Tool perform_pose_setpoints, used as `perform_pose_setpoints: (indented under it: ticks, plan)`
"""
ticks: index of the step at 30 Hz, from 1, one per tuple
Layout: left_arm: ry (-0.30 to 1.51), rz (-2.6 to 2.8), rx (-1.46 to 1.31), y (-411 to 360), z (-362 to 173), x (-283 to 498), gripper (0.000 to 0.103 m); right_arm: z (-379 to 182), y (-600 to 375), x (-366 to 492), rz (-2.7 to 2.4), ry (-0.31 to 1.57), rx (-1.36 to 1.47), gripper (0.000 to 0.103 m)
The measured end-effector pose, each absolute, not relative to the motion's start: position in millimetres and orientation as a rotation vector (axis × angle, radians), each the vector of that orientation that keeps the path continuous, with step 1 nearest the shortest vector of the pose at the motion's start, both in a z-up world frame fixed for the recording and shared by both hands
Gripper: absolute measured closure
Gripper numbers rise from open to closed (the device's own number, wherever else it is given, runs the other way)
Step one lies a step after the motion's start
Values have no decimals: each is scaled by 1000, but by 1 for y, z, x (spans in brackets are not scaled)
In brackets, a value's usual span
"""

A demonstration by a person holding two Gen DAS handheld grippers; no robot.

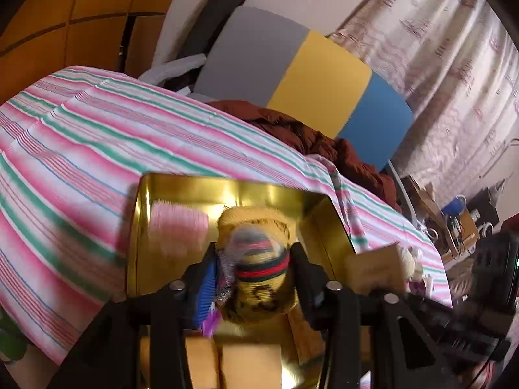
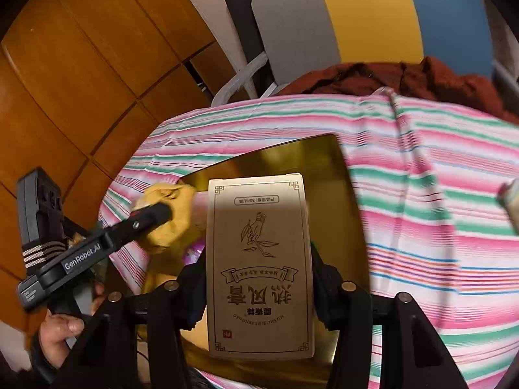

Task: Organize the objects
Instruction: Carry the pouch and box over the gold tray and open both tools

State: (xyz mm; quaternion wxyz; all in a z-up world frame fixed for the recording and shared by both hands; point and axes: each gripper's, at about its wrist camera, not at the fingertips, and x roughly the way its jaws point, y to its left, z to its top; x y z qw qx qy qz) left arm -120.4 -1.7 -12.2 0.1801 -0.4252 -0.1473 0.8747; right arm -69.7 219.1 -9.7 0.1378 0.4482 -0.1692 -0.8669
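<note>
Both grippers are matte black, each finger arm pinned by a round silver screw. The left gripper carries white "GenRobot.AI" lettering and a black strap with pale zigzag bands; the hand below perhaps wears a dark cuff

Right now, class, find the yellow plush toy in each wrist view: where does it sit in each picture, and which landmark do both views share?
Left wrist view: the yellow plush toy is at bottom centre, held in the left gripper over the gold tin.
Right wrist view: it is at centre left, beside the cardboard box.
Shared landmark: the gold tin on the striped cloth.
</note>
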Motion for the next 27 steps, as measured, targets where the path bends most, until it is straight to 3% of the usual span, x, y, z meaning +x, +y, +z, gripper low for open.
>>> perform_pose_setpoints:
  ticks: [4,8,16,19,27]
  plan:
    - [-442,2481,-1200,-2,-10,-129,47,-20,203,-79,-2434,-516,1314,34]
    - [-436,2554,-1188,-10,-13,-119,45,-27,193,-75,-2414,-479,1333,33]
    - [-314,2686,-1148,-13,-20,-84,45,-28,175,-57,-2542,-228,1311,31]
    - [-260,2714,-1139,-10,-20,-73,45,-19,174,-44,-2610,-153,1261,22]
    - [-198,2711,-1133,-3,-16,-53,45,-9,182,-29,-2691,-75,1233,15]
